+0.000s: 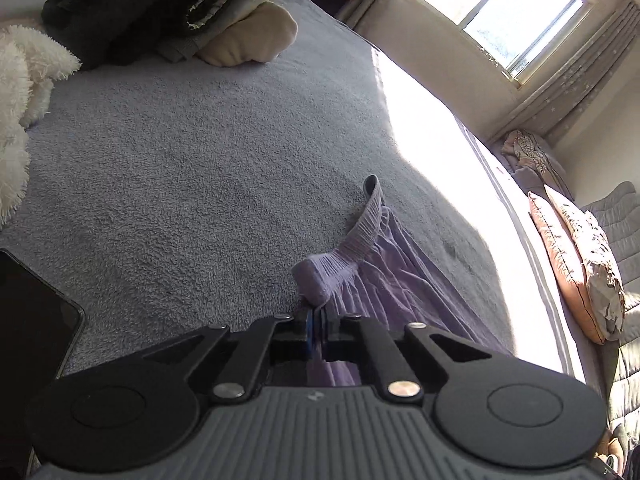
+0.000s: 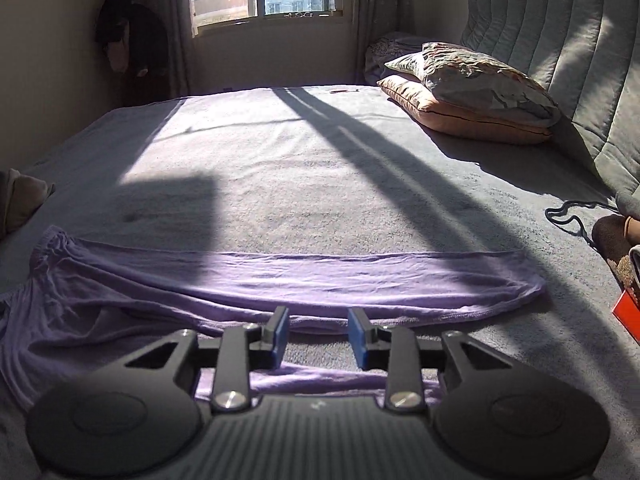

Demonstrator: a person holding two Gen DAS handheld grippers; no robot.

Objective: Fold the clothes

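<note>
- Gripping the waistband (image 1: 356,236) end of the purple trousers (image 2: 280,280), the left gripper (image 1: 314,320) has its jaws pinched together on the cloth; the elastic bunches up just past the tips, toward 12 o'clock in the left view.
- Judgement: the pinch at the waistband gives a firm, thick edge to lift or drag, better than the thin cloth of the leg.
- Right gripper (image 2: 316,332): jaws wide, nothing between them. It hovers over the near edge of the trousers, where a hem line runs across just past the tips. Judgement: lined up to take that edge, though I cannot tell whether it is arriving or has let go.
- Trousers lie on the bed (image 2: 320,168), across the near part of it; in the right view they run from 9 o'clock (gathered waist) to 3 o'clock (leg end).
- Look: thin lilac knit, ribbed elastic waist, many soft creases near the waist, flatter toward the leg end. One leg appears laid over the other, so this fits a lengthwise fold either made or being straightened.
- Pile of clothes (image 1: 160,12) sits at 11 o'clock in the left view, well apart from the trousers.
</note>
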